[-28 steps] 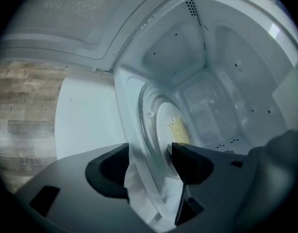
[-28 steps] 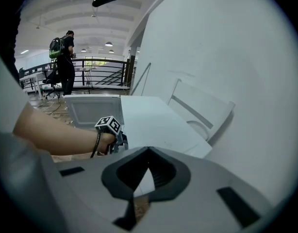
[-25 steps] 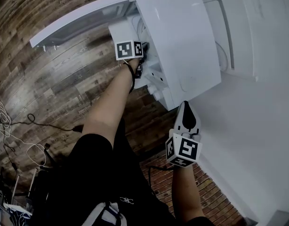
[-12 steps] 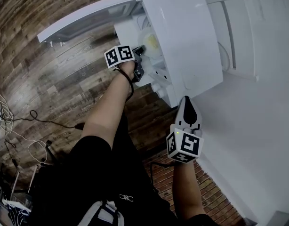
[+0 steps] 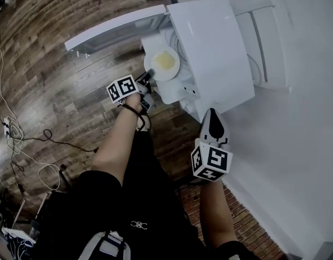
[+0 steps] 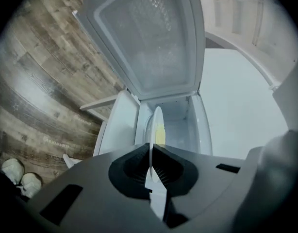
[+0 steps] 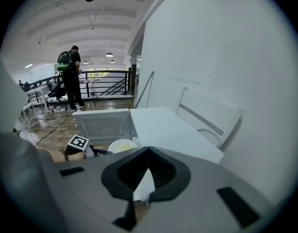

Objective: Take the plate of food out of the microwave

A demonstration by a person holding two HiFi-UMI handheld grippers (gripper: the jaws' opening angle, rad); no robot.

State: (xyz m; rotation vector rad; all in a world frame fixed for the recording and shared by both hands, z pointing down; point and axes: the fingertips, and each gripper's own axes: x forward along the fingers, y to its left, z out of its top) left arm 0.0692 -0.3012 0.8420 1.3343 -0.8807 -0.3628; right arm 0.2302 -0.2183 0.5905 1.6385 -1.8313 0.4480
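A white plate (image 5: 164, 64) with yellow food sits half out of the white microwave (image 5: 210, 47), whose door (image 5: 117, 28) hangs open to the left. My left gripper (image 5: 147, 76) is shut on the plate's near rim. In the left gripper view the plate (image 6: 157, 125) stands edge-on between the pads of the left gripper (image 6: 151, 154), in front of the open door (image 6: 149, 38). My right gripper (image 5: 214, 115) hovers shut and empty by the microwave's near corner. From the right gripper (image 7: 148, 166) view the plate (image 7: 121, 145) shows beside the microwave top (image 7: 168, 130).
Cables (image 5: 14, 140) trail over the wooden floor at the left. A white panel (image 5: 264, 37) leans on the white wall behind the microwave. Brick-patterned flooring (image 5: 242, 226) lies under my right arm. A person (image 7: 71, 76) stands far off by a railing.
My left gripper has drawn back out of the microwave cavity toward me, bringing the plate with it. The plate now shows in front of the opening. The right gripper has barely moved.
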